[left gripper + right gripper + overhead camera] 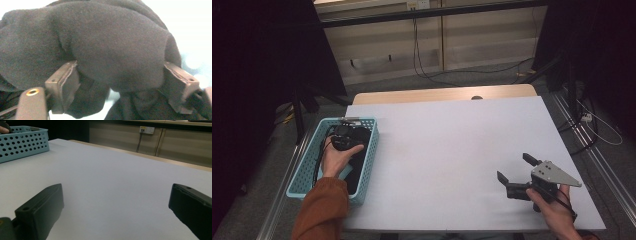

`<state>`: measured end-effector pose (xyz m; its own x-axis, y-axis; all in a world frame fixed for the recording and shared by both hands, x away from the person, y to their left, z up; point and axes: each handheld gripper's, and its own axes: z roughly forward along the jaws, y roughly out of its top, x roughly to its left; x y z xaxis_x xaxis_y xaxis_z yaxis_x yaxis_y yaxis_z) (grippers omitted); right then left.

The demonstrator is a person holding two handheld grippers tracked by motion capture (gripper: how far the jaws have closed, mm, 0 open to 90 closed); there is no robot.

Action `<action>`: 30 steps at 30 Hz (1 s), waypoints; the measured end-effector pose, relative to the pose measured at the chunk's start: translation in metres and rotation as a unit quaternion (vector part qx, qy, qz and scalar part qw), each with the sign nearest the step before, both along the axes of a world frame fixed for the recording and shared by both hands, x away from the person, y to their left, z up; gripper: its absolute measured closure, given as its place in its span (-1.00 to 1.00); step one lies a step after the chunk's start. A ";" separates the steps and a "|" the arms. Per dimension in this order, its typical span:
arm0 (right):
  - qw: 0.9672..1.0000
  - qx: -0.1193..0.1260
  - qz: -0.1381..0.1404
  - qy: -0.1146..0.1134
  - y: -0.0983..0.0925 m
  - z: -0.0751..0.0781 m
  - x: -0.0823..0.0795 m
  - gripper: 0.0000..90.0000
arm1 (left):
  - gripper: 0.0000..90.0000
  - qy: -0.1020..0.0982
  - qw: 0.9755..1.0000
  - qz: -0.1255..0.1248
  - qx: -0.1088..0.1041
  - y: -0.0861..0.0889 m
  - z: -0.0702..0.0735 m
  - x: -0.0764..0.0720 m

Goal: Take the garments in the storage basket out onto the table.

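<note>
A light blue perforated basket (308,159) stands at the table's left edge with black cloth (360,161) inside it. My left gripper (344,138) reaches down into the basket, a hand in an orange sleeve behind it. In the left gripper view a thick fold of the black cloth (112,40) fills the gap of the left gripper (120,77), and both pads (63,83) press against it. My right gripper (514,167) rests low over the table near the front right, open with nothing between its jaws; the right gripper (116,192) looks across the bare white surface.
The white table top (452,145) stretches between the two hands. The basket (22,142) stands far off in the right gripper view. Behind the table are a wooden strip, wall panels and trailing cables (422,65). Dark curtains flank both sides.
</note>
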<state>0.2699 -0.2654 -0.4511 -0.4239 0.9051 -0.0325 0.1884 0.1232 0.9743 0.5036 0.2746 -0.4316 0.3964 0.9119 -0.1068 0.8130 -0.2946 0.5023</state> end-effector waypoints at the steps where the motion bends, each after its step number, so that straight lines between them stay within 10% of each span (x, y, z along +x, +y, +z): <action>1: 1.000 0.000 0.000 0.000 0.000 0.000 0.000 -1.00 | -0.27 0.003 1.000 -0.003 -0.014 0.001 -0.001 0.000; 5: 1.000 -0.001 0.000 0.000 0.000 0.000 0.000 -1.00 | 0.22 0.031 0.998 -0.008 -0.061 0.006 -0.001 0.000; 9: 1.000 -0.001 0.000 0.000 0.000 0.000 0.000 -1.00 | 0.43 0.021 0.999 -0.008 -0.036 -0.004 0.003 -0.002; 30: 1.000 0.000 -0.002 0.000 -0.001 0.000 0.001 -1.00 | 0.62 -0.037 0.999 0.009 -0.014 -0.008 0.022 -0.015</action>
<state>0.2709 -0.2662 -0.4513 -0.4206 0.9066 -0.0327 0.1882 0.1224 0.9745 0.4891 0.2670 -0.4092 0.3868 0.9164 -0.1030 0.7789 -0.2649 0.5684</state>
